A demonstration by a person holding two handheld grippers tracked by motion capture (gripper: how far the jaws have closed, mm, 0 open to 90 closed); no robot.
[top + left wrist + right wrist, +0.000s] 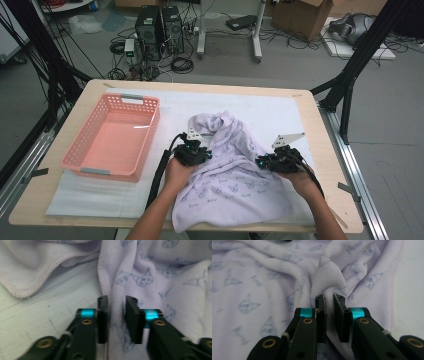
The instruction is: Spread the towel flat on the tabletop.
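A pale lilac towel (235,185) printed with small blue cartoon faces lies crumpled on the white mat (270,107) that covers the middle of the table (325,150), its near edge reaching the table's front rim and its far end bunched into a raised fold. The left gripper (192,152) sits at the towel's left edge, and in the left gripper view its fingers (103,317) stand close together with a ridge of the hemmed cloth pinched between them, the stitched edge running up just left of the fold and bare white mat showing to that side. The right gripper (277,161) sits at the towel's right edge, well apart from the left one; in the right gripper view its fingers (321,317) are nearly together on a gathered peak of fabric that puckers up between the pads, with the towel's pink-stitched hem and a strip of mat off to the right. Both forearms come in from the bottom of the high view, a hand wrapped around each gripper. To the left of the towel, on the same mat, stands a pink plastic basket (145,145) with slotted walls, and beyond the table's far edge computer towers (160,30) and tangled cables (180,62) rest on the grey floor
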